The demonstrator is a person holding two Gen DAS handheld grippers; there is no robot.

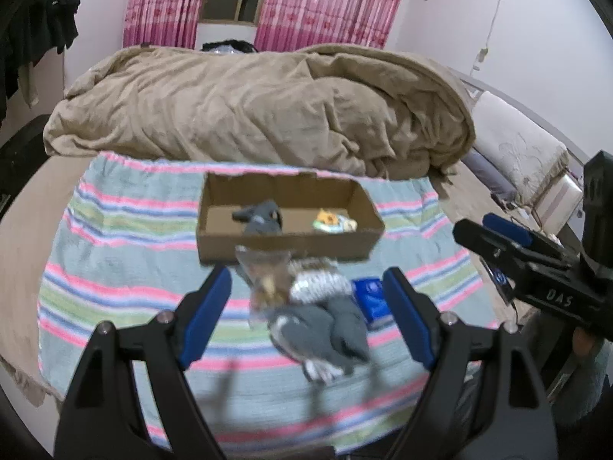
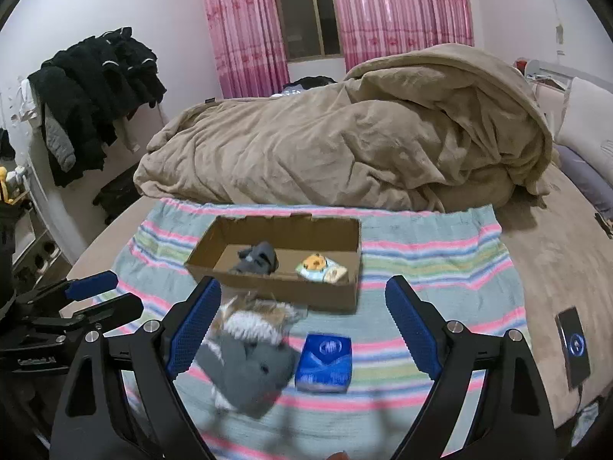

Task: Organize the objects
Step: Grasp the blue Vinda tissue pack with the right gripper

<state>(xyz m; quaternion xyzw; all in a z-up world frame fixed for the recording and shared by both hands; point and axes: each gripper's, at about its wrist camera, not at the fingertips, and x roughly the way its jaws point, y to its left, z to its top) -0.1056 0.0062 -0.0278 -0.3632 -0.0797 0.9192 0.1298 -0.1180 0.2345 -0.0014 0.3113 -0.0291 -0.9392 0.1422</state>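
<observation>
Socks (image 1: 325, 329), a grey bundle lying on the striped towel (image 1: 115, 268) just before the cardboard box (image 1: 287, 245), look best taken by lowering the spread, empty left gripper (image 1: 306, 306) astride them, while the right gripper (image 2: 302, 326) waits agape nearby.

the right tongs (image 1: 473, 226) carry raised letters "das"; the blue packet's (image 2: 324, 362) print is unreadable.
</observation>
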